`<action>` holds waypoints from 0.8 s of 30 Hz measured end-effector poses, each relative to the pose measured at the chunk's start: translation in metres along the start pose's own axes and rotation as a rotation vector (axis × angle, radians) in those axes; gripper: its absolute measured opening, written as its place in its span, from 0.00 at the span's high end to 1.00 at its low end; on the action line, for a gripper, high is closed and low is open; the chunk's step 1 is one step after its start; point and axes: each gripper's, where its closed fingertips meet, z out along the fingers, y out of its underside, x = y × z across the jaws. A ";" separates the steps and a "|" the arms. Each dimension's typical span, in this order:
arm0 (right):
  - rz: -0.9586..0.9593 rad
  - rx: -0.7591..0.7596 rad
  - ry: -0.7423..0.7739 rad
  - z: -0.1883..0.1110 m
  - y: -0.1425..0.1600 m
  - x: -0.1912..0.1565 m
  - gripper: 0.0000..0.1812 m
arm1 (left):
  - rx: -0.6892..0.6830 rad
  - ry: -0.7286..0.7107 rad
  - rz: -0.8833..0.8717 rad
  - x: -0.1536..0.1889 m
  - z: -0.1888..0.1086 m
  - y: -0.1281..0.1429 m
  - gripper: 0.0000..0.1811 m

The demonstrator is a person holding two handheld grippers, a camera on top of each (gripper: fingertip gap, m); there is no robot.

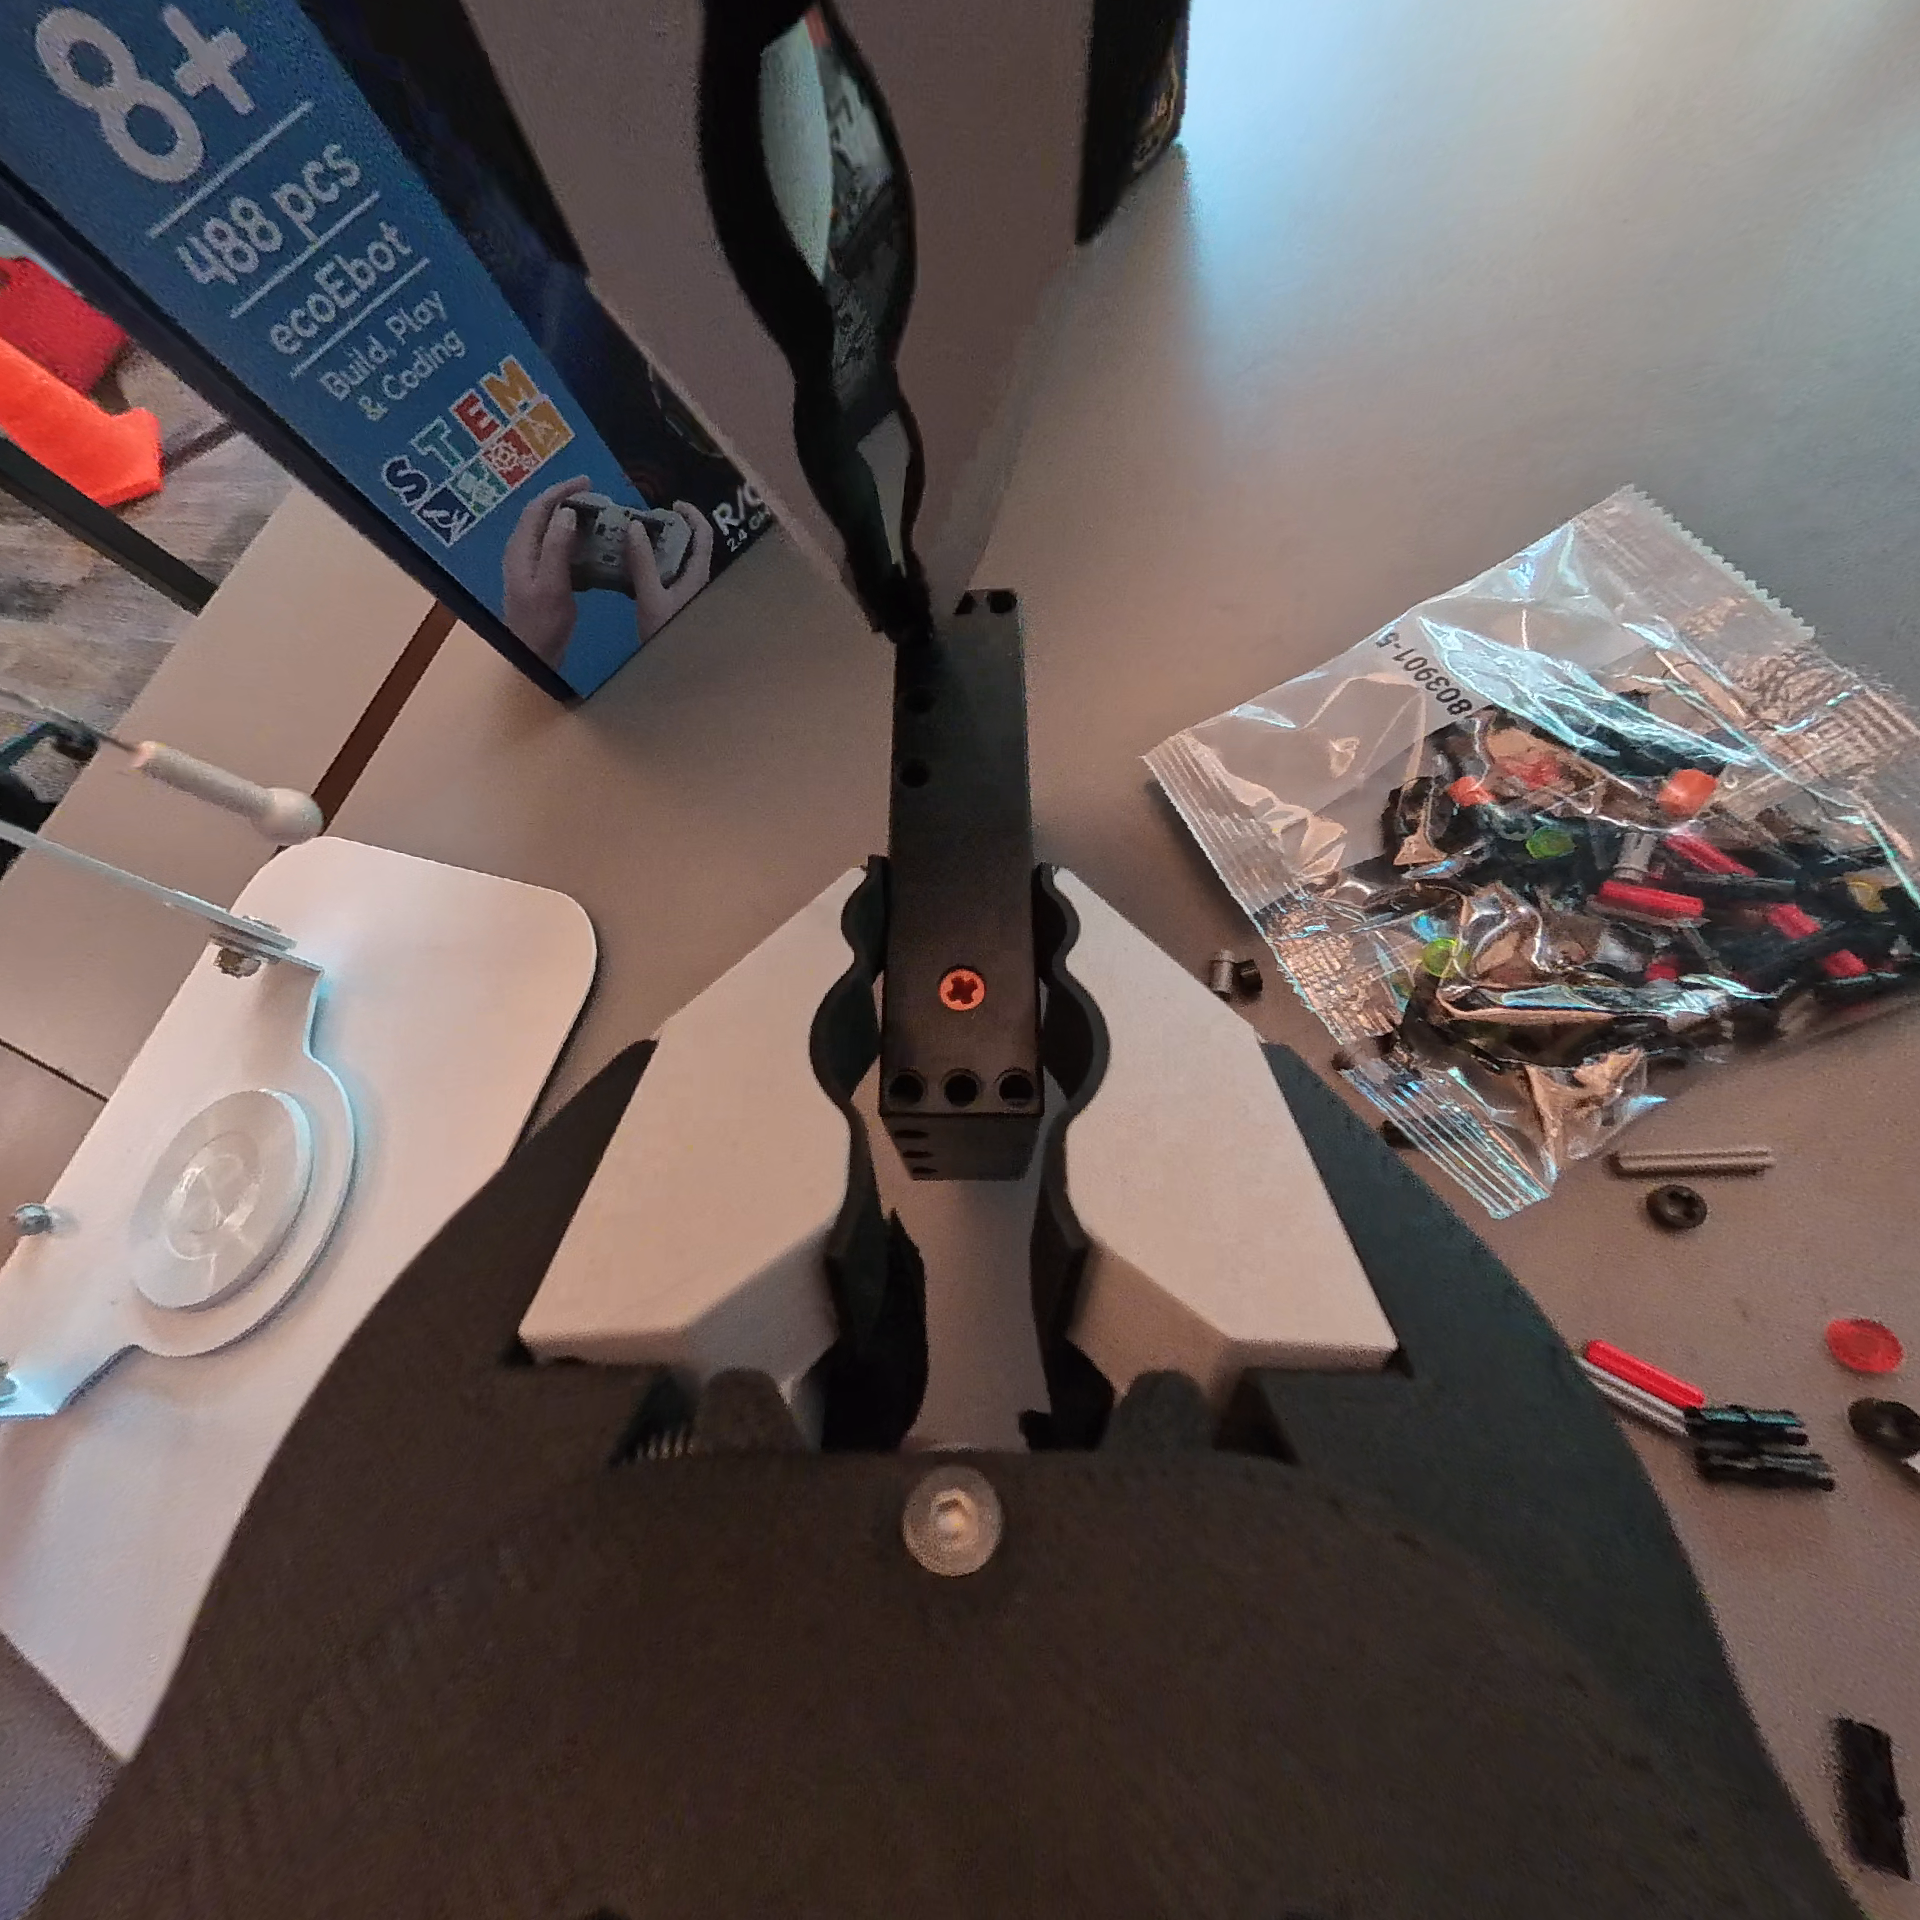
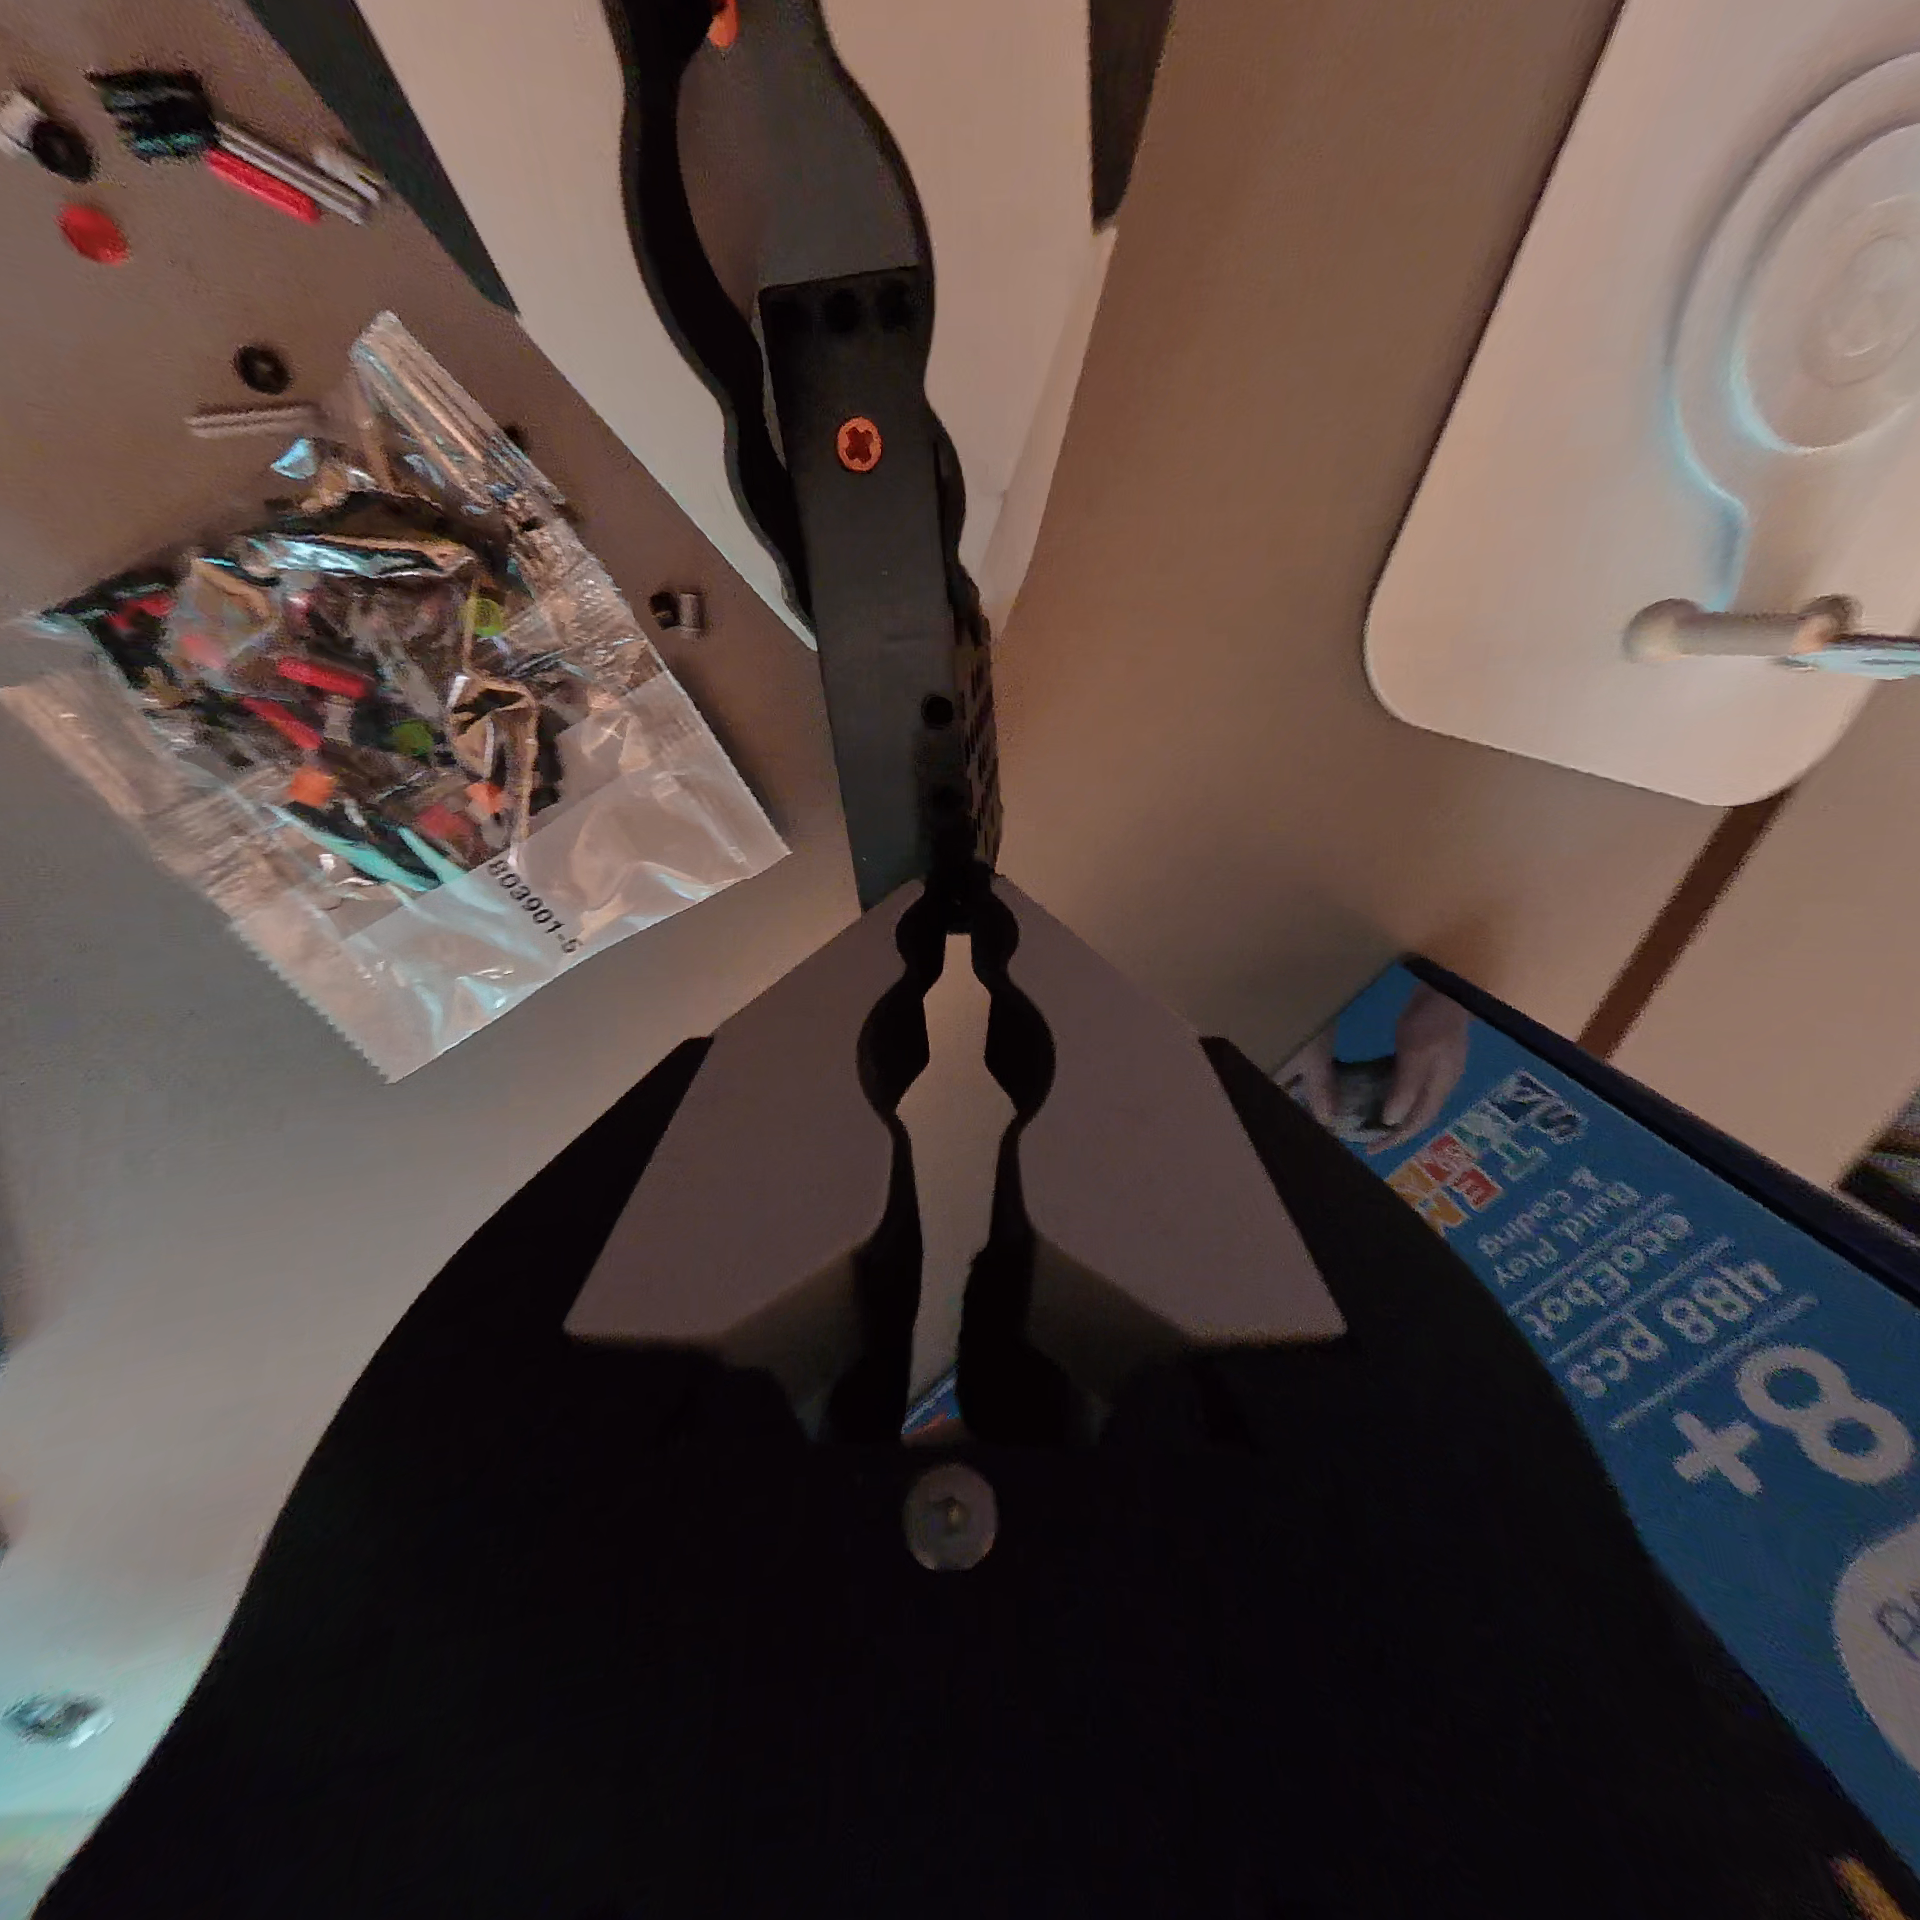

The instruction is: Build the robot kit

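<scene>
Left wrist view: your left gripper (image 1: 958,987) pinches the black block (image 1: 958,883) at its near end. Right wrist view: your right gripper (image 2: 958,914), fingers nearly together, nips only its far tip; a twist could slip it onto the table (image 2: 208,1195).

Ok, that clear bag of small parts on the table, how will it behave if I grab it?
The clear bag looks floppy and crinkly; it would probably sag. Its film appears glossy, so possibly slippery. The loose pieces inside would likely shift.
</scene>
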 end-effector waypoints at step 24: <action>0.066 0.149 0.119 0.002 0.006 -0.007 0.98 | 0.008 -0.030 0.028 0.004 0.002 -0.006 0.86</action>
